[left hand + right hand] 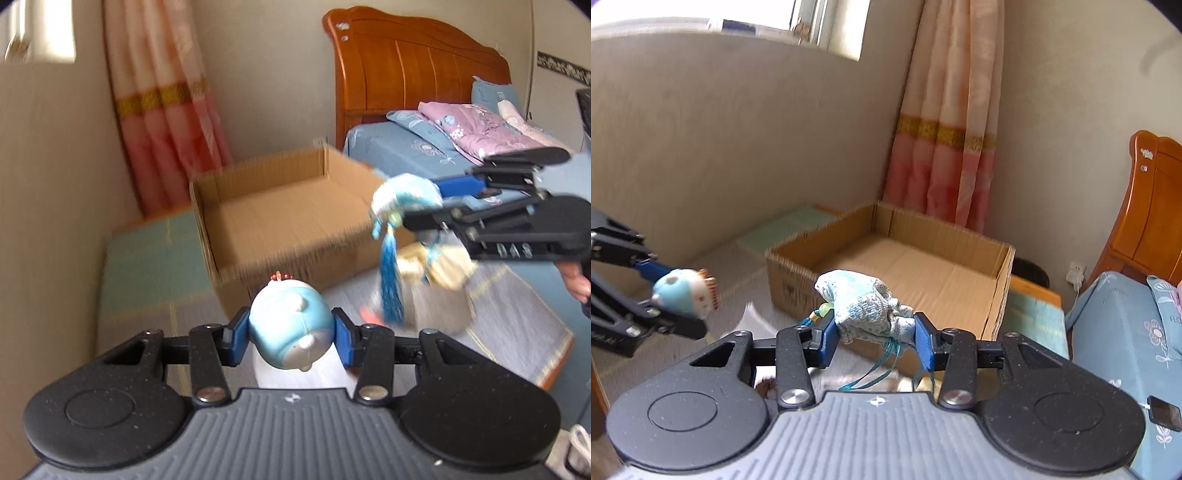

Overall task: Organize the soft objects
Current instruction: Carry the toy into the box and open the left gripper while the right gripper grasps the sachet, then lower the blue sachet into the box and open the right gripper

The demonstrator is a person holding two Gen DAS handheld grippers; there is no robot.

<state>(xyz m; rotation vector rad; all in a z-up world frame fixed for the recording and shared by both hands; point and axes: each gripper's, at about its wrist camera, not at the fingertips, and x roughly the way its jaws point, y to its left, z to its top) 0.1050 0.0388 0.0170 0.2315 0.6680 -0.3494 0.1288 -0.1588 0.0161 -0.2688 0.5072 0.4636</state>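
My left gripper (291, 338) is shut on a round blue plush toy (290, 325) and holds it in the air just in front of an open cardboard box (280, 218). My right gripper (875, 338) is shut on a light blue fabric pouch (864, 306) with a blue tassel, held above the box's near edge (790, 273). In the left wrist view the pouch (404, 192) and its tassel (389, 277) hang from the right gripper (417, 199) at the box's right corner. In the right wrist view the plush toy (685, 293) shows at far left in the left gripper (665, 291).
The box stands on a grey mat (517, 314) beside a green mat (155, 266). A cream soft item (443, 269) lies on a grey cushion (436, 310). A wooden-headboard bed (413, 77) with blue bedding (1126, 332) is on the right. A pink curtain (945, 147) hangs behind the box.
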